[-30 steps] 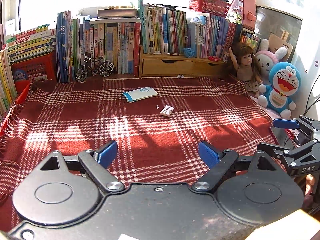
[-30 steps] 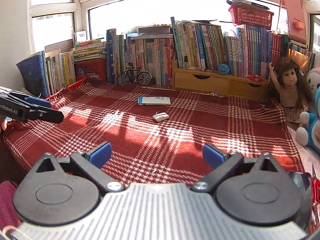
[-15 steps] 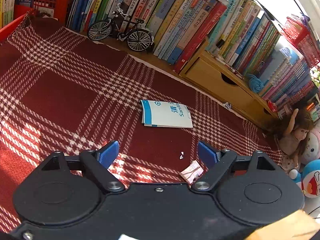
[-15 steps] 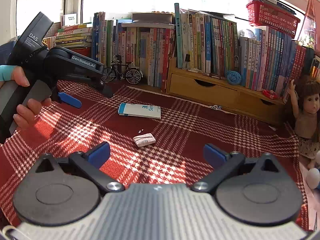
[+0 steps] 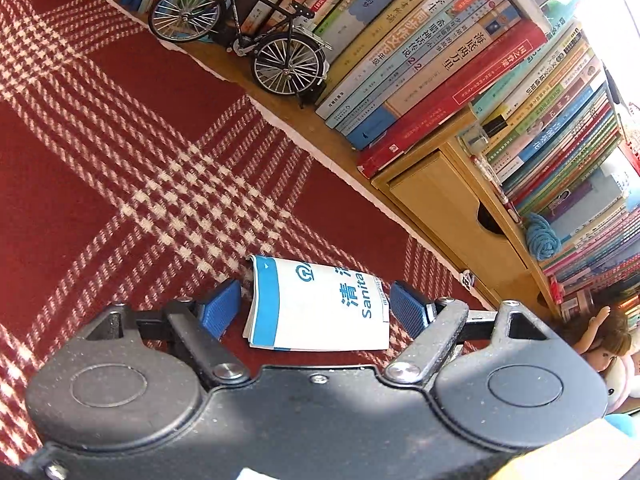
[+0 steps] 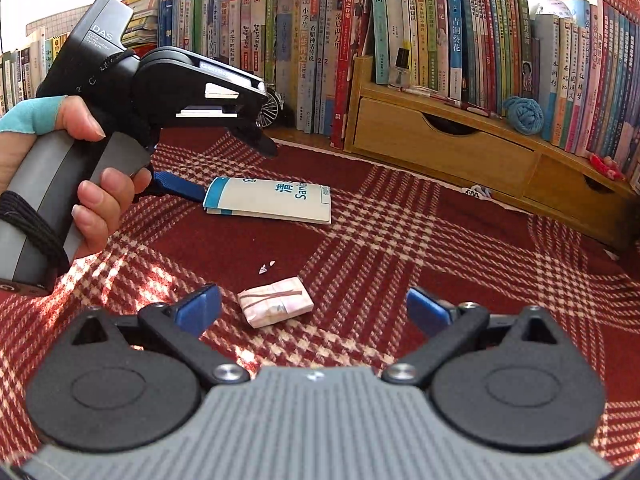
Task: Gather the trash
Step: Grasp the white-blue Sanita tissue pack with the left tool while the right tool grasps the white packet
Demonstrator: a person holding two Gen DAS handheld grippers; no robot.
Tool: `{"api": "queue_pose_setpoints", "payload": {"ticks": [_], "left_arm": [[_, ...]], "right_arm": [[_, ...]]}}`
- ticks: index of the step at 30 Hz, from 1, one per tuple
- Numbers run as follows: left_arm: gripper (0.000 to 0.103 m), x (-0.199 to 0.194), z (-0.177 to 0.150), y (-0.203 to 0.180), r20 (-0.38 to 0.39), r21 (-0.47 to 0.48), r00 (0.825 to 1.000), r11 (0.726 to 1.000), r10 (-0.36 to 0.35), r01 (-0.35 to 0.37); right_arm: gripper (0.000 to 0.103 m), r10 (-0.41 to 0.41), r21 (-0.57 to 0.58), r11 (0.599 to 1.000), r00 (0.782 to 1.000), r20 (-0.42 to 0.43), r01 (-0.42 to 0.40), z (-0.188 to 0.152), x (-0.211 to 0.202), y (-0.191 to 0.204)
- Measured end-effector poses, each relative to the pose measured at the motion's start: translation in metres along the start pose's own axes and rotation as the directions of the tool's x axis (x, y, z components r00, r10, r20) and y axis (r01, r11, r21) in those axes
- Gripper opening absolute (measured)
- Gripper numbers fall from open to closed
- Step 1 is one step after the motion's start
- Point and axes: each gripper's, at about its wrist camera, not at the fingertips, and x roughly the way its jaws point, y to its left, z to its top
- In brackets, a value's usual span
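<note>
Left gripper [image 5: 316,306]: jaws apart and just closing in, with the blue-and-white wipes packet [image 5: 320,308] between the blue pads; a narrow gap shows on each side, so the pads do not press on it.
Left hand [image 6: 60,168]: wrapped around the grey handle of the left gripper, seen at the left edge of the right wrist view.
Wipes packet: lies flat on the red plaid cloth [image 5: 120,152], towards the cloth's back edge, short of the wooden drawer unit [image 6: 440,148].
Right gripper [image 6: 314,312]: jaws wide apart, holding nothing, low over the cloth.
Folded paper wad [image 6: 276,307]: on the cloth between the right gripper's pads, nearer the left pad, touching neither.
Paper scraps [image 6: 266,267]: tiny white bits on the cloth, between the wad and the packet.
Back edge: a row of books [image 5: 420,64] stands there, with a model bicycle [image 5: 240,28] in front of them.
Doll [image 5: 600,336]: at the right edge of the left wrist view.
</note>
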Motion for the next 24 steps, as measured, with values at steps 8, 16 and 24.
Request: {"api": "queue_pose_setpoints", "payload": {"ticks": [8, 16, 24], "left_arm": [[0.014, -0.002, -0.011, -0.003, -0.016, 0.06, 1.0, 0.998, 0.021, -0.02], [0.007, -0.035, -0.017, -0.004, 0.016, 0.078, 0.999, 0.997, -0.029, 0.027], [0.002, -0.092, -0.041, -0.01, 0.039, 0.146, 0.997, 0.987, -0.074, 0.068]], "right_arm": [[0.084, 0.079, 0.008, 0.997, 0.995, -0.057, -0.078, -0.006, 0.019, 0.003], [0.05, 0.092, 0.043, 0.995, 0.995, -0.027, -0.091, -0.01, 0.0, 0.002], [0.05, 0.096, 0.024, 0.995, 0.995, -0.011, -0.096, -0.023, -0.042, 0.009]]}}
